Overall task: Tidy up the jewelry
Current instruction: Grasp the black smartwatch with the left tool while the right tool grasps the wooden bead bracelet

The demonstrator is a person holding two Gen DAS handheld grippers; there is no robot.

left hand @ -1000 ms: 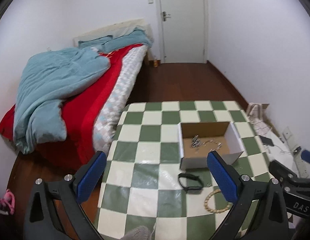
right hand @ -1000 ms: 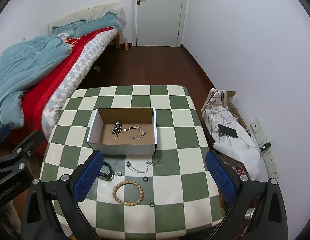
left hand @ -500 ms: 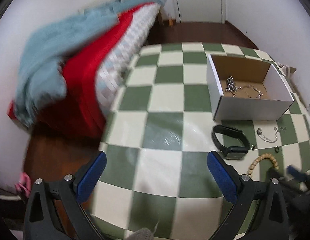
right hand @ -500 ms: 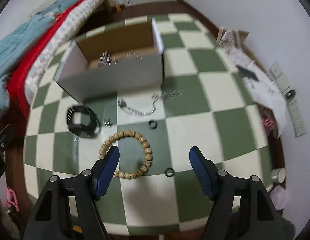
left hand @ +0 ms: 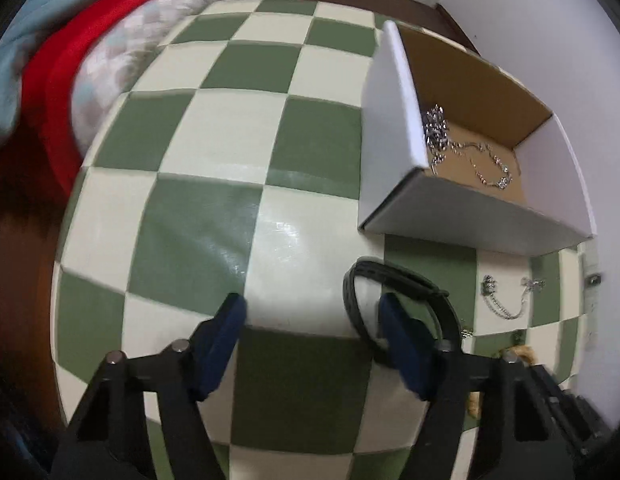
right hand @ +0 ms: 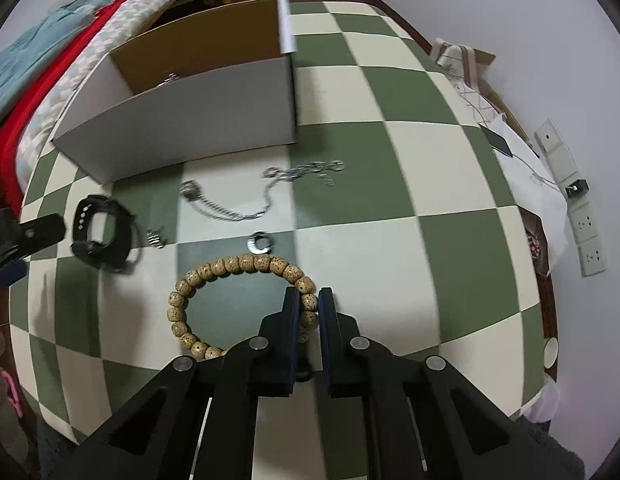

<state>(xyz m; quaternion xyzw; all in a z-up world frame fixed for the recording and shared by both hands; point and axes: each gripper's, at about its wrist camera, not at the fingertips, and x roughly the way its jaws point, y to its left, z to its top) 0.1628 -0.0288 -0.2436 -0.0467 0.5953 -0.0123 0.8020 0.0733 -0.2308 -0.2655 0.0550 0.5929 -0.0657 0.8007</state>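
Note:
My right gripper is shut on the right side of a wooden bead bracelet that lies on the green and cream checked table. My left gripper is open low over the table, its right finger inside the loop of a black wristband. The wristband also shows in the right wrist view. A white cardboard box holds silver chains. A silver chain, a dark ring and a small silver piece lie loose in front of the box.
A bed with red and blue bedding stands left of the table. A white bag and wall sockets are on the right by the wall. The table's near edge is close under both grippers.
Both grippers came down and forward to the table. The right gripper closed from wide open onto the bead bracelet. The left gripper narrowed and moved right to the black wristband.

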